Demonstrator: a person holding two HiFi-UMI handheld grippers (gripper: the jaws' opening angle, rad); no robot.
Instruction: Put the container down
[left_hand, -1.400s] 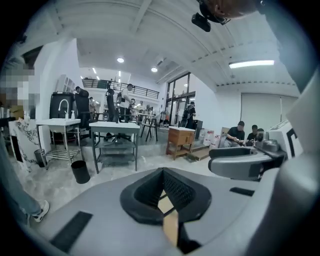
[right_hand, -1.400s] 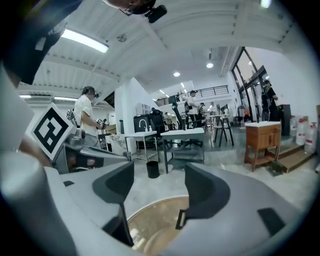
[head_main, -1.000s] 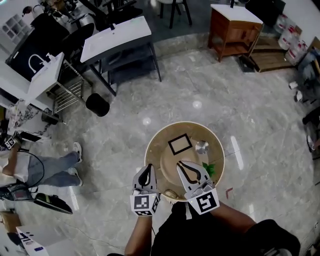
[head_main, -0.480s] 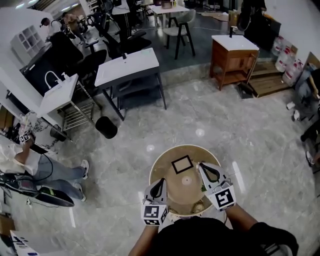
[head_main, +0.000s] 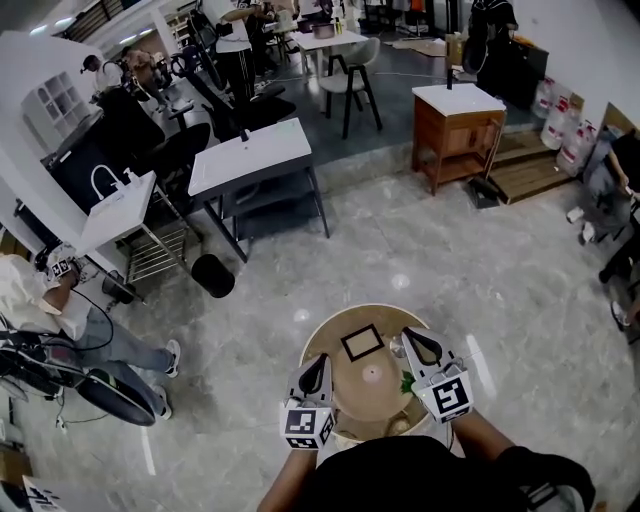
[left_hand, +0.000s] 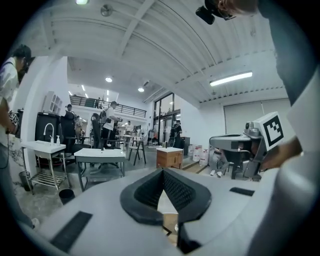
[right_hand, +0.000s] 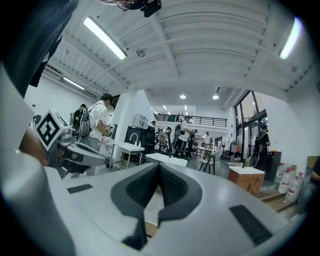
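while left tongs (head_main: 321, 359) and right tongs (head_main: 409, 338) rose above the table (head_main: 385, 318), both stayed shut.

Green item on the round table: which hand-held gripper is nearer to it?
Right. The right hand-held gripper is just beside the green item; the left hand-held gripper is across the round table from it.

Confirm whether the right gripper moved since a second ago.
Yes: the right gripper shifted rightward, from just below the black square frame to beside it.
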